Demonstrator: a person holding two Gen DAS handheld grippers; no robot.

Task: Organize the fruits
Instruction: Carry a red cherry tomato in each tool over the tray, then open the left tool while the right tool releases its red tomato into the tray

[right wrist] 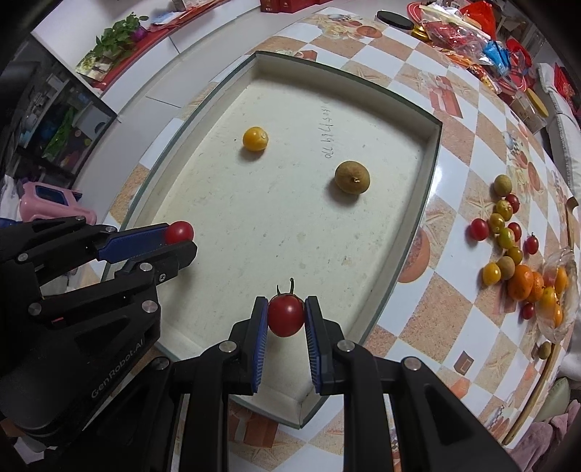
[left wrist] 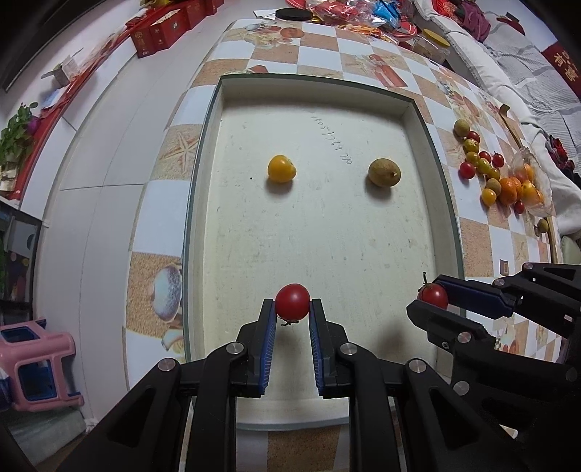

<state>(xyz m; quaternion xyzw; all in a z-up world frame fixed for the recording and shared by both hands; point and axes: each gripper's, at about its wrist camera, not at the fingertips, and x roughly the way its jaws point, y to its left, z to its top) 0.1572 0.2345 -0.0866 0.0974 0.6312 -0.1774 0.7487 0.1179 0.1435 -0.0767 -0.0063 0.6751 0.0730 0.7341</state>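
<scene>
A white shallow tray [left wrist: 207, 152] [right wrist: 434, 152] lies on the checkered table. In it rest a yellow tomato [left wrist: 281, 168] [right wrist: 255, 138] and a brown longan [left wrist: 384, 172] [right wrist: 352, 177]. My left gripper [left wrist: 292, 308] [right wrist: 181, 237] is shut on a red cherry tomato [left wrist: 292, 302] [right wrist: 179, 231], held above the tray's near left part. My right gripper [right wrist: 286, 312] [left wrist: 434, 299] is shut on a second red cherry tomato [right wrist: 285, 314] [left wrist: 433, 295] with a green stem, held above the tray's near right edge.
A pile of several loose fruits [left wrist: 501, 178] [right wrist: 515, 247], red and yellow tomatoes, longans and oranges, lies on the table right of the tray, beside a clear plastic bag [right wrist: 559, 290]. Snack packets [right wrist: 464, 32] and a jar [left wrist: 432, 43] crowd the far end. A pink stool [left wrist: 40, 363] stands on the floor at the left.
</scene>
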